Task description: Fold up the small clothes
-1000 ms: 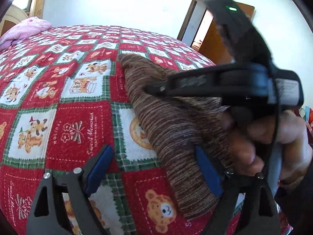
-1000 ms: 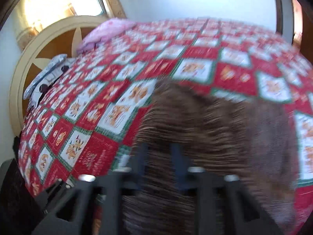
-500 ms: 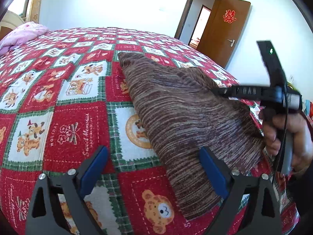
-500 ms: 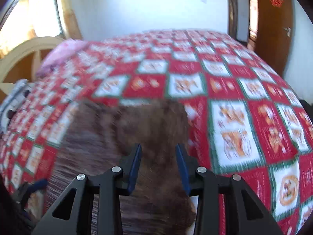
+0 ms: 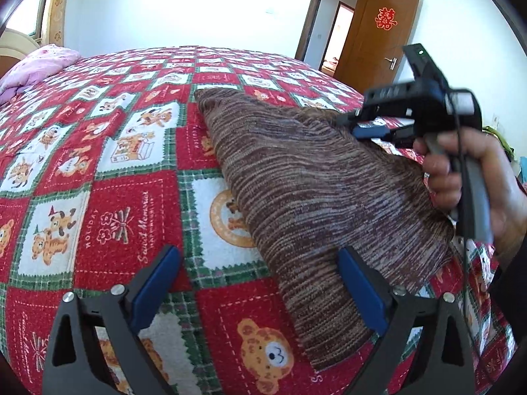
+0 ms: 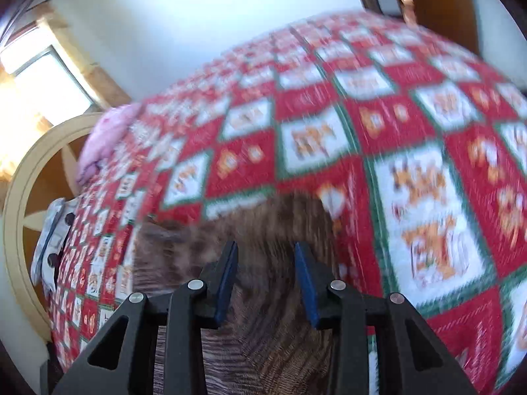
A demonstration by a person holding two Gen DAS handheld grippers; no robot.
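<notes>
Bedroom, my feed: pink pillow (image 5: 36,65) at far left by the headboard, then the red-green bear quilt (image 5: 108,197) filling the bed. No bins or baskets show in either view, so nothing contained to report.

L gripper (image 5: 257,283) sits low over the quilt's near edge w/ its blue pads spread about as wide as they go and widening a touch more. Its left pad is over bare quilt. Its right pad (image 5: 359,289) is at the near edge of the brown knit garment (image 5: 313,191), touching or just above, I can't tell. Nothing pinched.

The garment itself lies folded into a long wedge on the quilt, center-right, narrow end pointing toward the far wall, broad end toward me.

Further right, R gripper (image 5: 372,125) held in a hand (image 5: 467,177) above the garment's right side. From its own blurred cam, R gripper (image 6: 265,279) shows pads partly apart w/ a clear gap. Knit below them, none clamped.

Far right: open wooden door (image 5: 378,33) w/ a red emblem.
</notes>
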